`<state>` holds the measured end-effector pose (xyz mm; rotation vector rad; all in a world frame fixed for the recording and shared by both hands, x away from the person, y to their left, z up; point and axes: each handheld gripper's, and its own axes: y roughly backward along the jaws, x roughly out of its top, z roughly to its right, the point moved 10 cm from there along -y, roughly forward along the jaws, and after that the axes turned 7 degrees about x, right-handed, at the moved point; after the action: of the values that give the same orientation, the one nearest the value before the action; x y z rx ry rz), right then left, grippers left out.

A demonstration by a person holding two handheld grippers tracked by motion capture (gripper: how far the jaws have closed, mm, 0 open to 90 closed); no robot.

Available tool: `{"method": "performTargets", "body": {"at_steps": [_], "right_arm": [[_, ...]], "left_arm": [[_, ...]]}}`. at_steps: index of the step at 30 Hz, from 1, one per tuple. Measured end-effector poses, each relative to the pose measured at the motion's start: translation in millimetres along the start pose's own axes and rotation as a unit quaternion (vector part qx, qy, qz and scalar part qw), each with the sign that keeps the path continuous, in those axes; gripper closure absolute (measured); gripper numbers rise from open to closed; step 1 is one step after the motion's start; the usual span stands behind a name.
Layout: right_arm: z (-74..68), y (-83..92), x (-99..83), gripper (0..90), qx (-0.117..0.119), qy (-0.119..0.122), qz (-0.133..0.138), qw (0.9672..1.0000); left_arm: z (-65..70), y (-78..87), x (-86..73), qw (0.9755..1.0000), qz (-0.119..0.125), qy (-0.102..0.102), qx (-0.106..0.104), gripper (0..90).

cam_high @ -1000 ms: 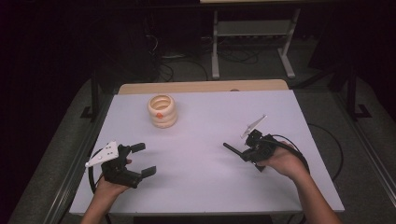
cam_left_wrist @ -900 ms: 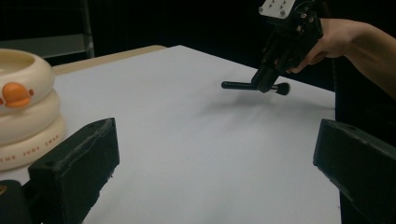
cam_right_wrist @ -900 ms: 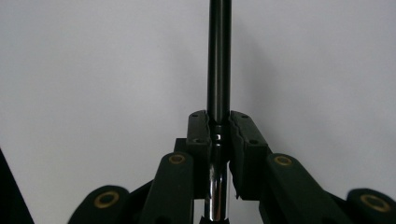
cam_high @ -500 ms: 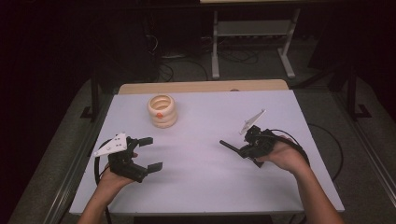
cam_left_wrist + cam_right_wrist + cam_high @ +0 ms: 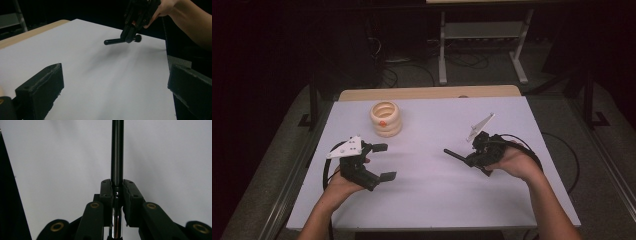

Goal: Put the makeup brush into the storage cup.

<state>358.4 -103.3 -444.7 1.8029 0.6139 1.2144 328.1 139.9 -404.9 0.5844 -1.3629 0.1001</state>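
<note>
My right gripper (image 5: 473, 159) is at the table's right, shut on a slim black rod (image 5: 454, 154) that sticks out to the left just above the white top. In the right gripper view the rod (image 5: 117, 150) runs straight up from between the closed jaws of the right gripper (image 5: 117, 185). My left gripper (image 5: 386, 161) hovers at the left with its jaws wide apart and nothing between them. The left gripper view looks past those jaws of the left gripper (image 5: 115, 87) at the far-off rod (image 5: 113, 41). A stack of cream rings (image 5: 386, 119) stands at the back left.
The white table top (image 5: 437, 125) has a wooden strip (image 5: 427, 92) along its far edge. Beyond it a metal stand (image 5: 482, 30) and cables lie on the dark floor. A black cable (image 5: 532, 150) loops behind the right hand.
The left gripper has moved away from the near edge, toward the rings and slightly up. The right gripper has barely shifted and still holds the rod.
</note>
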Motion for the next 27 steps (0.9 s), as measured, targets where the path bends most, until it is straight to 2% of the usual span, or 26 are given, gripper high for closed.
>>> {"method": "performTargets", "body": {"at_steps": [4, 5, 9, 18, 19, 22, 27], "right_arm": [[-2.6, -0.7, 2.4, 78.2, 0.009, 0.011, -0.002, 0.9999], [-3.0, -1.1, 3.0, 78.2, 0.012, 0.016, -0.001, 0.9998], [-5.6, -1.6, 4.6, 78.2, 0.02, 0.026, -0.003, 0.9995], [-11.1, 0.2, 9.3, 78.2, 0.034, 0.043, -0.003, 0.9985], [-11.1, 0.2, 9.3, 78.2, 0.034, 0.043, -0.003, 0.9985], [-15.3, -1.1, 11.3, 78.2, 0.044, 0.054, -0.005, 0.9976], [-20.1, -7.9, 13.5, 78.2, 0.057, 0.065, -0.011, 0.9962]], "left_arm": [[4.5, -8.7, 0.5, 0.9998, -0.009, -0.004, -0.015, 0.0], [7.4, -13.9, 0.1, 0.9995, -0.019, -0.012, -0.024, 0.1], [13.0, -24.3, 0.3, 0.9984, -0.037, -0.023, -0.038, 0.0], [19.1, -37.6, 0.7, 0.9964, -0.051, -0.035, -0.058, 0.0], [20.5, -40.0, 1.0, 0.9966, -0.049, -0.028, -0.06, 0.0], [21.3, -44.5, 0.5, 0.9959, -0.05, -0.031, -0.068, 0.0], [29.9, -48.7, -5.2, 0.9931, -0.067, -0.036, -0.09, 0.0]]}}
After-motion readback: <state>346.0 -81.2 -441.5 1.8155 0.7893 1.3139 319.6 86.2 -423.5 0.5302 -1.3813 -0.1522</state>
